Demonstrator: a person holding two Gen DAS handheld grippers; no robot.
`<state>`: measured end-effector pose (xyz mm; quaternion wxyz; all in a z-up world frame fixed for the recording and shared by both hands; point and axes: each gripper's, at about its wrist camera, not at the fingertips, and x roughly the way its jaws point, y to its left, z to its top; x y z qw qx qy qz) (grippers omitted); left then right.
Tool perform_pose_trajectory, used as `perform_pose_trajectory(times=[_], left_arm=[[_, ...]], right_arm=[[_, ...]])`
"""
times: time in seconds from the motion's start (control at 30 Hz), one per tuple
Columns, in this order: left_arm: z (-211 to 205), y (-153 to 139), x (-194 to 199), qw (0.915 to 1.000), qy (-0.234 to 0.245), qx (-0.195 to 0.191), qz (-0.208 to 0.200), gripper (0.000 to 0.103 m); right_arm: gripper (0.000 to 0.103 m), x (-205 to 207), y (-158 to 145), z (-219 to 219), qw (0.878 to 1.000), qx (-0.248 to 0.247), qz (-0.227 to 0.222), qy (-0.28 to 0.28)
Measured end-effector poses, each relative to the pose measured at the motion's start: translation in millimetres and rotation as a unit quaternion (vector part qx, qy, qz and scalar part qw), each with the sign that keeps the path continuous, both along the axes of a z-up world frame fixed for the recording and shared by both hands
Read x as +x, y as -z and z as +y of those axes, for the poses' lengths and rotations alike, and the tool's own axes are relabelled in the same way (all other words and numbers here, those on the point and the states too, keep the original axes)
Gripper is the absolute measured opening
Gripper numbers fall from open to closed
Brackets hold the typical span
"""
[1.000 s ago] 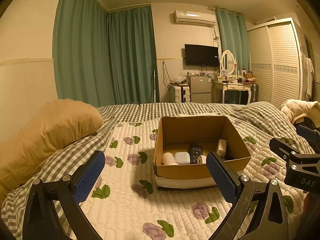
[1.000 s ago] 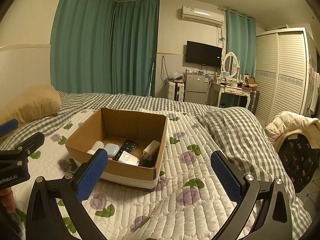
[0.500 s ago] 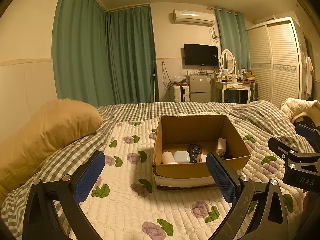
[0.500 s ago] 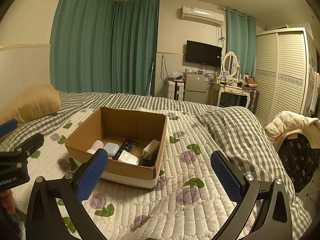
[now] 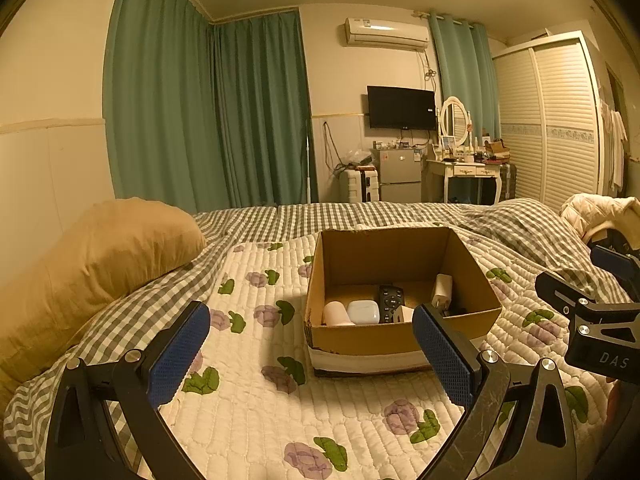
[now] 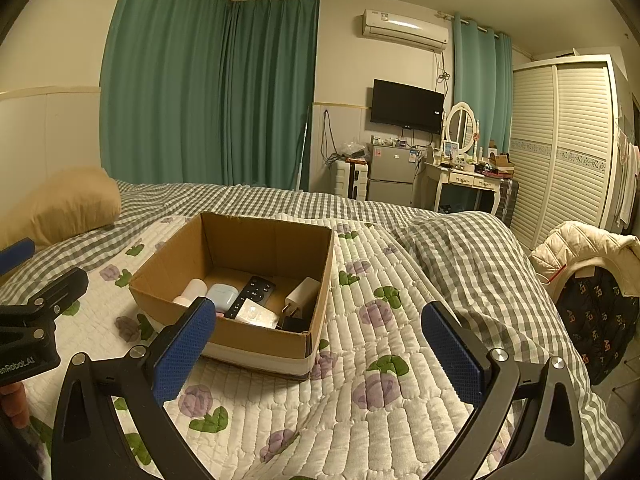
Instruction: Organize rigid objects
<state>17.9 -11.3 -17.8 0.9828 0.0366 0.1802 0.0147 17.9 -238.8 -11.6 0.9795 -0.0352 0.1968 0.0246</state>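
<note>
An open cardboard box (image 5: 396, 336) (image 6: 256, 340) sits on the flowered quilt. Inside lie a pale pink cylinder (image 5: 337, 313) (image 6: 191, 290), a white earbud case (image 5: 363, 311) (image 6: 222, 295), a black remote (image 5: 389, 301) (image 6: 254, 292), a white charger plug (image 5: 441, 289) (image 6: 302, 298) and a small white box (image 6: 256, 315). My left gripper (image 5: 310, 344) is open and empty, held back from the box's near side. My right gripper (image 6: 320, 344) is open and empty, near the box's right front corner.
A tan pillow (image 5: 100, 256) lies at the left. A checked blanket (image 6: 472, 256) bunches up at the right. A white jacket over a dark bag (image 6: 592, 264) sits past the bed's right edge. Curtains, a TV and a dresser stand far behind.
Both views have shifted very slightly; the box looks a touch farther off. Both grippers stay open and empty.
</note>
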Motion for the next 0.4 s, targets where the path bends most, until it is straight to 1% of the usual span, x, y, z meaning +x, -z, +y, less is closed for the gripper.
perform_pose_trajectory(times=[0.23, 0.4], left_arm=[[1.5, 1.0, -2.0, 1.0000, 0.007, -0.002, -0.005, 0.103], [-2.7, 1.2, -2.9, 0.9998, 0.015, 0.012, -0.006, 0.103]], right_arm=[[0.103, 0.2, -0.1, -1.0, 1.000, 0.004, 0.001, 0.001], [0.103, -0.3, 3.4, -4.4, 1.000, 0.010, 0.003, 0.004]])
